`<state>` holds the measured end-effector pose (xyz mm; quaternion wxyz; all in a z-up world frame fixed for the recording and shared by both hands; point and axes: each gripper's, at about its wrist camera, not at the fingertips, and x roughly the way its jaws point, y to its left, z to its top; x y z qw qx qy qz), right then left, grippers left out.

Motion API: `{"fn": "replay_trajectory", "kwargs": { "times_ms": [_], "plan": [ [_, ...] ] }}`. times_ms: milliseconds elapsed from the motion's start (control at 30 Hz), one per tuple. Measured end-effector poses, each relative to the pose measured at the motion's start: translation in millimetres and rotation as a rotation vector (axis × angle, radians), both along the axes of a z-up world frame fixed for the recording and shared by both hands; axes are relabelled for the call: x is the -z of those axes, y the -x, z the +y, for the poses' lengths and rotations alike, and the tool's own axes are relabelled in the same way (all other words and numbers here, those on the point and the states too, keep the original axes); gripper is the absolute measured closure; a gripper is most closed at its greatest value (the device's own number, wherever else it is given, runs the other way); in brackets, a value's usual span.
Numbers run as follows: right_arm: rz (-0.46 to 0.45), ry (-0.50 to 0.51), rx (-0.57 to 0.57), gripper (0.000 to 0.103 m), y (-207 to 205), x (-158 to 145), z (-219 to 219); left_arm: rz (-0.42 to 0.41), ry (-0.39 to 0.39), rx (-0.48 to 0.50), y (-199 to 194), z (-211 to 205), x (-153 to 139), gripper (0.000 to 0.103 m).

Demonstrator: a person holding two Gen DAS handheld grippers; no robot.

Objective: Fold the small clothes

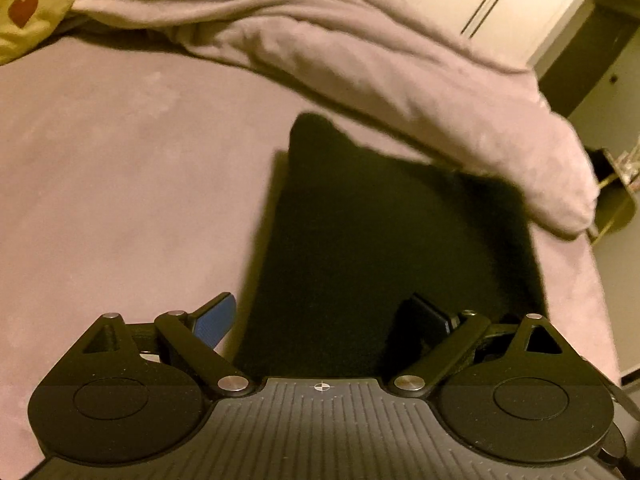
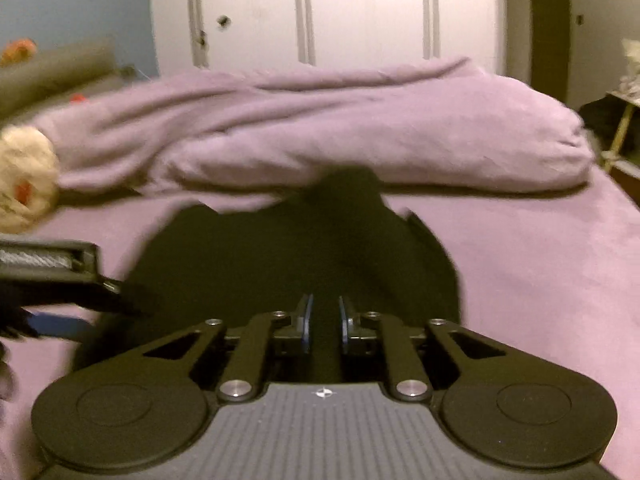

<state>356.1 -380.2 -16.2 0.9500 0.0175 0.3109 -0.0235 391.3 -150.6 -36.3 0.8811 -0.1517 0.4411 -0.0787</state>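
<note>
Black cloth, a small garment (image 1: 384, 240), lies flat on the lilac bedsheet (image 1: 120, 160), filling the lower middle of both frames below the rumpled blanket (image 2: 320, 128). Left gripper (image 1: 320, 322) hangs over its near edge with fingers spread wide. Right gripper (image 2: 324, 324) has its blue pads (image 2: 307, 322) drawn near together with dark cloth in the gap; whether they grip it, I cannot tell.

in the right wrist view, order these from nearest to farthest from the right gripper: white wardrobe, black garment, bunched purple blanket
1. black garment, directly under and ahead of the right gripper
2. bunched purple blanket, across the bed beyond it
3. white wardrobe, at the back wall
</note>
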Motion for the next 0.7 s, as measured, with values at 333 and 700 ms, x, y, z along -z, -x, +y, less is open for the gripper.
{"fn": "replay_trajectory", "kwargs": {
  "times_ms": [333, 700],
  "plan": [
    [-0.123, 0.092, -0.062, 0.103, 12.7, 37.9, -7.5, -0.065, 0.039, 0.020, -5.1, 0.0, 37.8, 0.000],
    [-0.040, 0.099, -0.031, 0.103, 3.4, -4.7, 3.7, -0.058, 0.092, 0.046, -2.1, 12.9, 33.7, 0.000]
  ]
}}
